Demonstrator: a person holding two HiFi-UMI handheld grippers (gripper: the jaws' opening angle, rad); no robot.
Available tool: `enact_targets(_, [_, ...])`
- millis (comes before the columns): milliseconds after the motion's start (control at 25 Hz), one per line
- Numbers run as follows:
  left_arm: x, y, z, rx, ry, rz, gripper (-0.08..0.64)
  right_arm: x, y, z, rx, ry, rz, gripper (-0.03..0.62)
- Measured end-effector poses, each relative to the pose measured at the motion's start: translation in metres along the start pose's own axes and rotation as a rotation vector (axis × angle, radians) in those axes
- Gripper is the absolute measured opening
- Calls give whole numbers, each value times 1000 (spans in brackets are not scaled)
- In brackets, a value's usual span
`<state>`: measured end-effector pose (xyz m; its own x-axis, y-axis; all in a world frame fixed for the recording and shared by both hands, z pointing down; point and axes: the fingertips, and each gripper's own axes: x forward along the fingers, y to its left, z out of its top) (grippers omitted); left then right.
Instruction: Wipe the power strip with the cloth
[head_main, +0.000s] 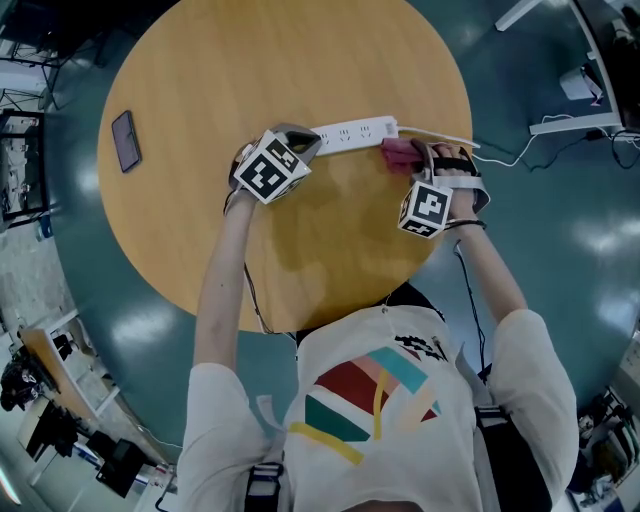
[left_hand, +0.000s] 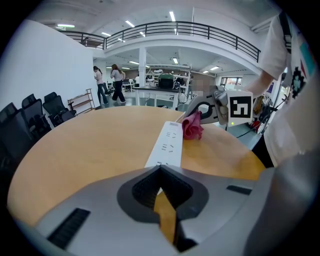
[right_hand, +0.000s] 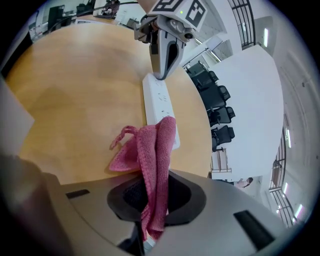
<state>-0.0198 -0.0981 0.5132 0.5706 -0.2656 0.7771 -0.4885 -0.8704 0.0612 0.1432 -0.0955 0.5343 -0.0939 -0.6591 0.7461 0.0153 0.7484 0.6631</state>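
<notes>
A white power strip (head_main: 350, 131) lies across the far part of the round wooden table (head_main: 200, 70). My left gripper (head_main: 305, 139) is shut, with its tips at the strip's left end. In the left gripper view the strip (left_hand: 170, 142) runs away from the closed jaws of the left gripper (left_hand: 161, 172). My right gripper (head_main: 420, 160) is shut on a pink cloth (head_main: 398, 151) at the strip's right end. In the right gripper view the cloth (right_hand: 150, 145) hangs out of the right gripper (right_hand: 152, 185) and drapes over the near end of the strip (right_hand: 156, 100).
A dark phone (head_main: 126, 140) lies at the table's left side. The strip's white cable (head_main: 455, 139) runs off the right edge to the teal floor. Black office chairs (left_hand: 30, 112) stand beyond the table, and people (left_hand: 117, 82) walk far off.
</notes>
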Motion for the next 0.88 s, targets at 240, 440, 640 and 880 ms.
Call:
enact_targets(240, [-1, 0, 4, 24, -3, 15, 43, -3, -2, -11, 32, 23, -4, 39])
enact_targets(440, [-2, -9, 4, 170, -18, 123, 43, -16, -2, -12, 77, 10, -4, 40])
enact_targets(640, [-4, -14, 8, 64, -135, 193, 55, -32, 1, -16, 195, -35, 38, 39])
enact_targets(880, [-14, -24, 19, 42, -206, 188, 233, -45, 8, -2, 290, -82, 84, 40])
